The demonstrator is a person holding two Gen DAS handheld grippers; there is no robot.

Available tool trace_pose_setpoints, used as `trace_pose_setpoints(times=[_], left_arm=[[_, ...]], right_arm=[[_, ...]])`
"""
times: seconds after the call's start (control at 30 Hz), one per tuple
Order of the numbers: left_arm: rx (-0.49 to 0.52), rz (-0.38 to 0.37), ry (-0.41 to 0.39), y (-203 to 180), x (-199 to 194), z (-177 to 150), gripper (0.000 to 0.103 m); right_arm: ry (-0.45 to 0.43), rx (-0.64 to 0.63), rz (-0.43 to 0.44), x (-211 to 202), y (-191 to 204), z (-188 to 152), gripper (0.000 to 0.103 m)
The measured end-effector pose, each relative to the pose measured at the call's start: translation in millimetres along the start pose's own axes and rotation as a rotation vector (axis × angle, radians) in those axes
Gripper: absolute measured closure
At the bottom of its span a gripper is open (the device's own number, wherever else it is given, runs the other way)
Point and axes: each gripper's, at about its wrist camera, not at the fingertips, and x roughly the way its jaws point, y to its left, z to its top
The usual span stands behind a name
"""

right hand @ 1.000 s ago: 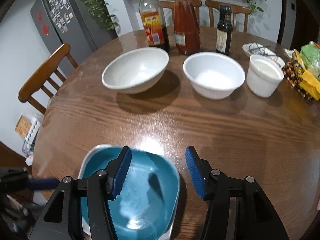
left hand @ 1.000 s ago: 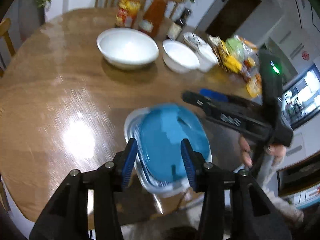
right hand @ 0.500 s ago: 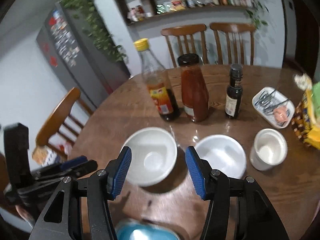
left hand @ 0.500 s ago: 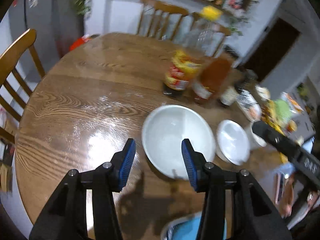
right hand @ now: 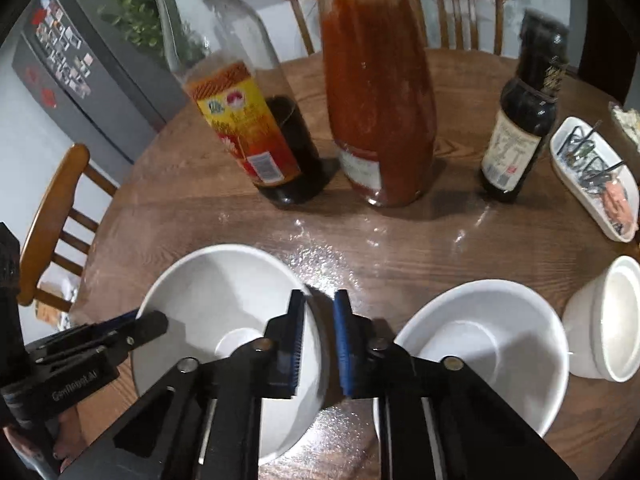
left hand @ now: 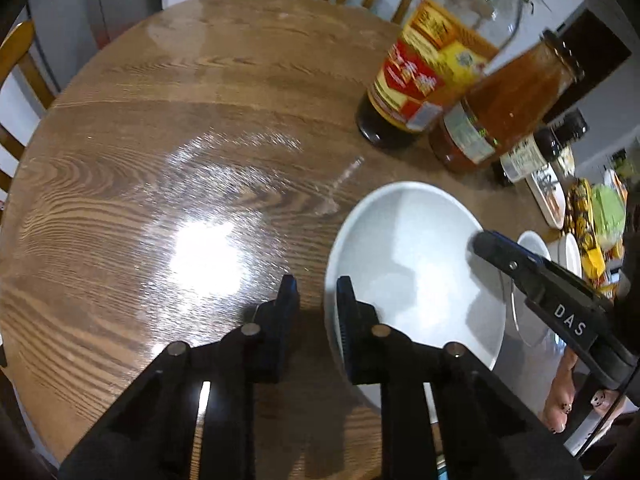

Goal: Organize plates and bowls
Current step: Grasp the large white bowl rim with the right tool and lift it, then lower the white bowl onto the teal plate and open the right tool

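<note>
Round wooden table [left hand: 168, 128], wooden chairs [right hand: 56, 220], grey fridge [right hand: 80, 68], leafy plant [right hand: 132, 12]

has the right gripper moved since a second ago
Yes. The right gripper has moved forward across the table, off the blue plate, toward the bottles. Its jaws have just closed on the big white bowl's rim.

Both grippers: black angular plastic frames, round silver pivot screws at the linkages. Left gripper [left hand: 314, 300]: dark fingers, blue ribbed pads on inner faces. Right gripper [right hand: 319, 322]: same build, blue ribbed pads clearer. White lettering "DAS" on the right gripper's side in the left view. Fingertips [left hand: 558, 420] show dotted nail art
</note>
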Motion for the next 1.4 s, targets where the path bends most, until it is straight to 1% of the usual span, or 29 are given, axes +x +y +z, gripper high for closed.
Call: trace_pose_setpoints(times=[0.07, 0.13, 0.17, 0.23, 0.3, 0.4, 0.5, 0.6, 0.83, 1.03, 1.17, 1.33, 1.4], left_arm=[[0.007, -0.007, 0.019, -4, 6, 0, 0.085], [0.018, -0.037, 0.040, -8, 8, -3, 0.084], [0.023, -0.029, 0.042, -10, 9, -4, 0.084], [0.030, -0.020, 0.034, -14, 6, -8, 0.085], [0.025, -0.025, 0.040, -17, 5, -10, 0.085], [0.031, -0.032, 0.042, -20, -5, -18, 0.083], [0.050, -0.043, 0.034, -25, -14, -26, 0.080], [0.048, -0.055, 0.055, -27, -13, -33, 0.079], [0.058, -0.072, 0.108, -27, -9, -44, 0.078], [0.058, -0.084, 0.116, -33, -9, -51, 0.076], [0.067, -0.087, 0.122, -36, -7, -52, 0.072], [0.073, -0.095, 0.124, -40, -5, -51, 0.069], [0.087, -0.086, 0.104, -44, -9, -51, 0.067]], right_arm=[[0.005, -0.003, 0.003, 4, 2, 0, 0.088], [0.008, -0.002, 0.004, 4, 3, -1, 0.088], [0.008, -0.002, 0.002, 5, 4, -1, 0.088], [0.011, -0.004, -0.005, 4, 4, -1, 0.088], [0.018, 0.000, -0.008, 4, 4, -1, 0.088], [0.037, 0.010, 0.000, 1, 3, -6, 0.088], [0.031, 0.001, 0.001, -9, 4, -12, 0.088], [0.022, -0.012, -0.010, -18, 6, -18, 0.088], [0.051, -0.019, -0.013, -27, 3, -34, 0.088], [0.072, -0.010, -0.013, -30, 0, -43, 0.088], [0.083, -0.006, -0.017, -30, -2, -50, 0.088], [0.095, 0.034, 0.018, -30, -10, -57, 0.088], [0.097, 0.039, 0.025, -33, -13, -59, 0.088]])
